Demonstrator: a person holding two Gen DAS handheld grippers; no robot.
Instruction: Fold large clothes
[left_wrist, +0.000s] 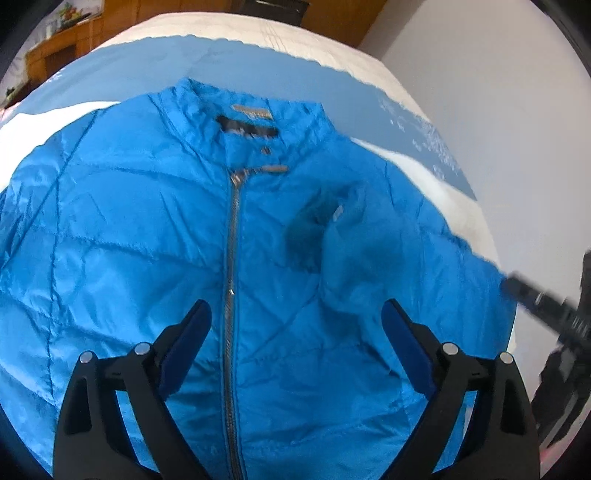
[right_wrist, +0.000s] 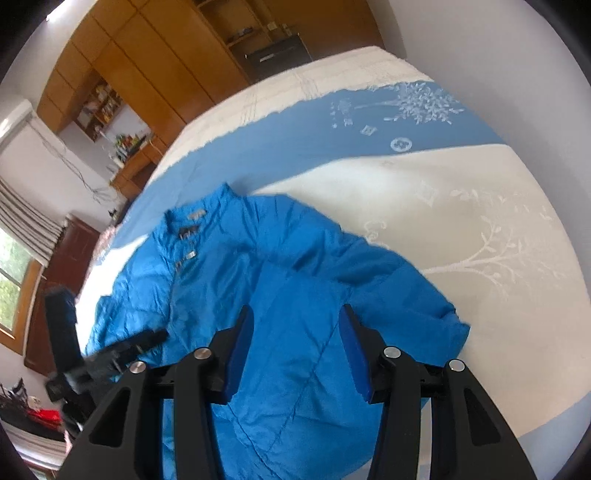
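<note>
Flat on the bed (right_wrist: 461, 221) a blue jacket (left_wrist: 147, 240) is spread, zip (left_wrist: 232, 280) closed, collar at the far end. Above it the left gripper (left_wrist: 295, 314) and right gripper (right_wrist: 295, 317) are held, jaws spread, nothing pinched

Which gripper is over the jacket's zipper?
The left gripper: the zipper runs between its open jaws. The right gripper hangs over plain jacket fabric.
</note>
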